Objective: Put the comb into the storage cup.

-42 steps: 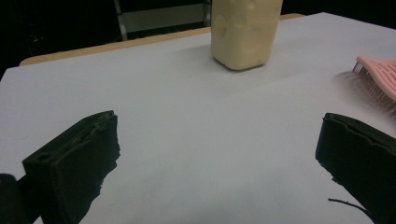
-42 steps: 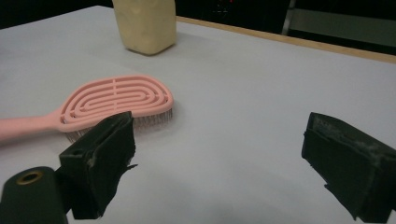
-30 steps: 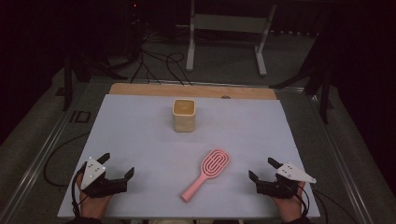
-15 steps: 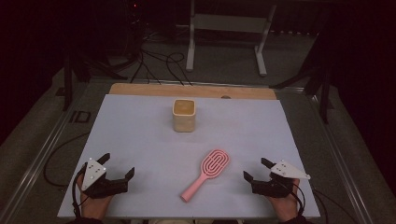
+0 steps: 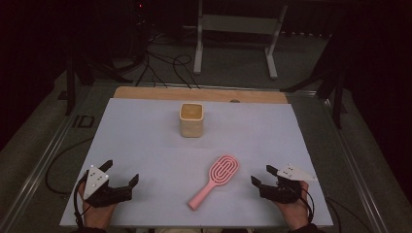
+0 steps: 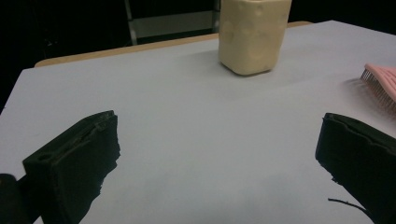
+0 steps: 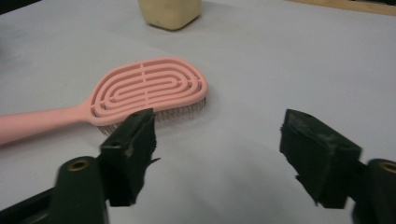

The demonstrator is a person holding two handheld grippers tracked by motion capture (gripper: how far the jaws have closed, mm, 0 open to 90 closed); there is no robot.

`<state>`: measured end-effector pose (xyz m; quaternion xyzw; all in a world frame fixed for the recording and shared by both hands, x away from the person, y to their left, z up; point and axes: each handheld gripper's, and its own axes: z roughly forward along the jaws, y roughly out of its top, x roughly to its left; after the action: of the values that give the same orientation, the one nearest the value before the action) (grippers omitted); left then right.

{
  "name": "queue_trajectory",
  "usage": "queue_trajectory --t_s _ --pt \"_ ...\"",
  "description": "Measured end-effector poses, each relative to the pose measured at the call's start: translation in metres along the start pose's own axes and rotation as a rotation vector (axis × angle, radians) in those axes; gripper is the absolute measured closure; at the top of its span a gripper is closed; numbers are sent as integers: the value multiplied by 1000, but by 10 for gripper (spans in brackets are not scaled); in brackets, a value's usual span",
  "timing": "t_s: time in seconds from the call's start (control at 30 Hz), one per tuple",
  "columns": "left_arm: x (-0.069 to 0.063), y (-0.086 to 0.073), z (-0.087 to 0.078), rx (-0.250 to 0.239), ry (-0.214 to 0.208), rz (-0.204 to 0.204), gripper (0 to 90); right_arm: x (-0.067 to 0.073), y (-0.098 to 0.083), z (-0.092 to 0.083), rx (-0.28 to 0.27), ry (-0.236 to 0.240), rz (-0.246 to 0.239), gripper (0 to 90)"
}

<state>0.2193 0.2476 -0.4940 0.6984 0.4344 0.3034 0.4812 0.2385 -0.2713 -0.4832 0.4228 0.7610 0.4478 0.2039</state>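
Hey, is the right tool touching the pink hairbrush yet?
Apart. The high view shows bare table between the right tool and the pink hairbrush; its jaws, just closing, hold nothing.

Cream square cup [image 5: 191,119] upright near the table's [image 5: 145,141] far edge, black cables [image 5: 160,63] and a white stand [image 5: 235,29] on the floor beyond

Pink hairbrush [image 5: 214,182]: oval vented head with concentric slots, bristles facing down, flat on pale table surface. High view: lower centre of frame, lying diagonally, head toward upper right, straight handle toward lower left. Right gripper view [image 7: 140,91]: left half of frame, head centre-left, handle running off left edge, short bristles visible under head rim. Left gripper view [image 6: 380,84]: head edge with bristles at right edge of frame.
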Motion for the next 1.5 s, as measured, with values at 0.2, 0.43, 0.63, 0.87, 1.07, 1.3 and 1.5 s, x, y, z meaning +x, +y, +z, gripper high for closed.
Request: queue_trajectory --t_s 0.2,0.43,0.63,0.87,1.07,1.3,1.5 --pt "-1 -1 1 6 -4 -3 2 8 4 7 31 18 -15 448" --pt "0 -1 -1 0 -2 -10 2 21 12 19 73 26 -64 595" --pt "0 -1 -1 -2 -3 -10 2 29 16 28 86 29 -87 712" --pt "0 -1 0 1 -4 -6 2 36 18 37 113 41 -100 881" --pt "-1 -1 0 1 -4 -5 2 42 19 43 141 42 -116 896" --pt "-1 -1 0 4 -6 -5 5 47 22 53 171 13 -143 897" --pt "-1 -2 1 8 -7 -3 6 46 24 64 188 2 -147 897"
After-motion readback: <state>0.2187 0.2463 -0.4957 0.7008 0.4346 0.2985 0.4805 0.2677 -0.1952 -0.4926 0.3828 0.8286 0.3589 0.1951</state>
